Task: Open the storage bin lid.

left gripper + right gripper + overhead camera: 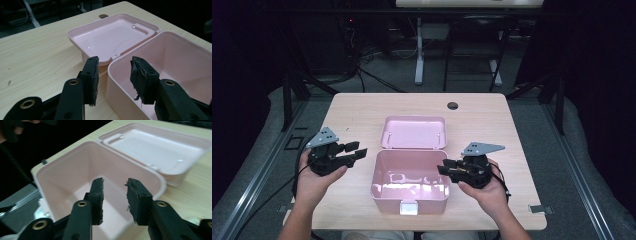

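One pink box (410, 186), lid (414, 132) laid back, two hand-held grippers (352, 152) (447, 170) flanking, both parted, empty.

A pale wooden table (362, 107) carries the tongs, with a round cable hole (452, 105) near its far edge. Grey floor (472, 80) stretches beyond them, where white desk legs (419, 50) stand among loose cables (372, 75). Darkness surrounds both sides.
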The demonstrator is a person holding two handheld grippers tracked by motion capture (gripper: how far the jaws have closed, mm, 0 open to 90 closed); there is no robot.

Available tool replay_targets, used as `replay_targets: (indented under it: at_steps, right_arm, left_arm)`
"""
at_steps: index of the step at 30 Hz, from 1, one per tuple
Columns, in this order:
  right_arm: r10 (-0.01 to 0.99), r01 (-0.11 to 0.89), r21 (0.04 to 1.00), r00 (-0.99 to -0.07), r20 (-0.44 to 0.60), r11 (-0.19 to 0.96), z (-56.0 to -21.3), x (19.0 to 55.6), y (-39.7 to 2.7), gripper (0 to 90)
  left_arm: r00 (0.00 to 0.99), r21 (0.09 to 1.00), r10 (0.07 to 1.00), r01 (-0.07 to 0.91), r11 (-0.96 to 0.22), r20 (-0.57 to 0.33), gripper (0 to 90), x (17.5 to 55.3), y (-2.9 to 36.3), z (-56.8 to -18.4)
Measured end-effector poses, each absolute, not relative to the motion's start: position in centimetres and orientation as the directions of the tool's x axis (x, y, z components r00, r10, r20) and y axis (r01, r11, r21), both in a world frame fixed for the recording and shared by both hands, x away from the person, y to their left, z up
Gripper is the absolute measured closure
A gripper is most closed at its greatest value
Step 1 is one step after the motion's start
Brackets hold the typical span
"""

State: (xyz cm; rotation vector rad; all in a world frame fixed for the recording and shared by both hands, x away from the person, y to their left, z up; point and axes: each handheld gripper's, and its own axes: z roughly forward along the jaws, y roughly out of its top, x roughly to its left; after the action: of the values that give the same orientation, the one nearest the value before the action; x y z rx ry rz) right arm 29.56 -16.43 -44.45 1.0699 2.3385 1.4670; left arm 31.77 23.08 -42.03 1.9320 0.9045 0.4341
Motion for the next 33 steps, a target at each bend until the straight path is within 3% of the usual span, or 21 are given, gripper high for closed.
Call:
replay_targets:
  at_steps: [11,22,33]
  right_arm:
    - [0.791,0.528,0.833,-0.575,0.207,0.165,-44.5,33.3,-21.0,56.9]
    - [0.866,0.614,0.758,-0.481,0.138,0.220,-47.1,36.4,-22.3,45.3]
    - [0.904,0.758,0.591,-0.414,0.111,0.275,-49.5,39.5,-22.9,32.2]
  left_arm:
    - [0.657,0.864,0.752,0.411,-0.290,-0.060,57.7,31.8,23.5,-41.8]
    - [0.655,0.868,0.754,0.403,-0.288,-0.054,57.4,31.7,23.5,-41.7]
    - [0.645,0.873,0.761,0.407,-0.268,-0.068,57.2,32.1,23.7,-41.6]
